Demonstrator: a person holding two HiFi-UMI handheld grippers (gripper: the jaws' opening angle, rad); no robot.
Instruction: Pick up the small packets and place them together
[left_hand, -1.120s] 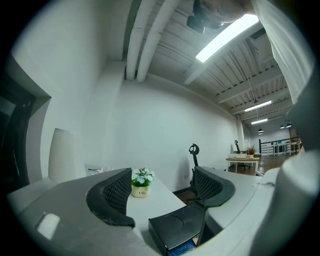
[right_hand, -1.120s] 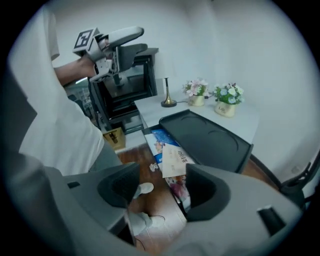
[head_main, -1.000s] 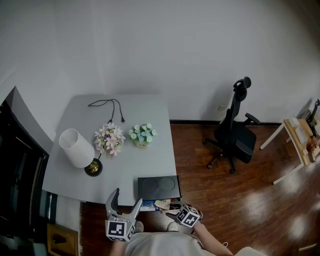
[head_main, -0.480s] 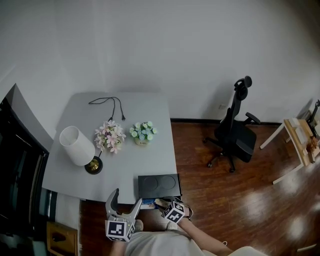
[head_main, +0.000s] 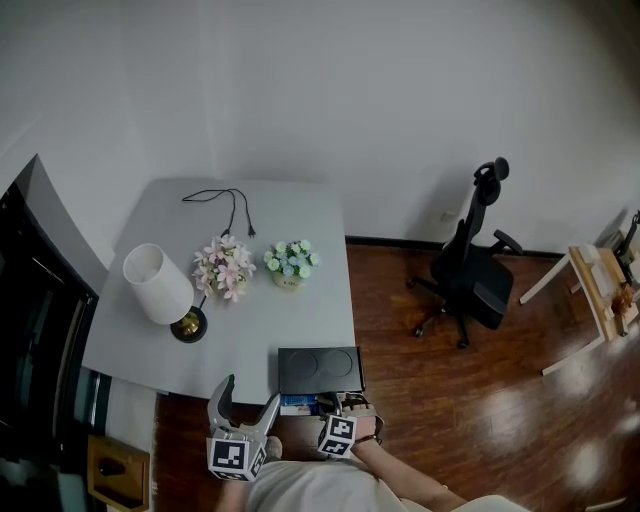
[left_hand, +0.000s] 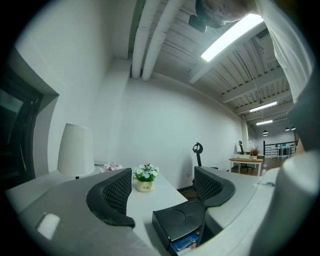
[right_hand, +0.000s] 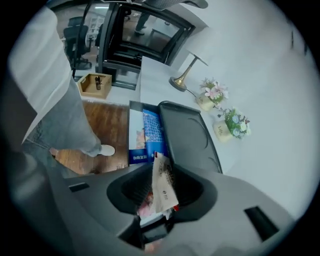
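Currently, right gripper (right_hand: 162, 194) jaws are seen closing, a packet (right_hand: 161, 179) pinched upright between them, just beside the black tray (head_main: 320, 372). Left gripper (head_main: 247, 400) is held wide open, empty.

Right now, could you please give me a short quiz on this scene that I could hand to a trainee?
1. True or false: the left gripper holds a packet.
2. Which stands on the table between the lamp and the pot of blue flowers? A the pink flowers, B the black tray, C the office chair.
3. Fill in: the right gripper has a ___ between its jaws.

Key: 1 false: its jaws stand apart with nothing between them. 2 A. 3 packet: it stands upright in the gap, and the jaws are closing on it.
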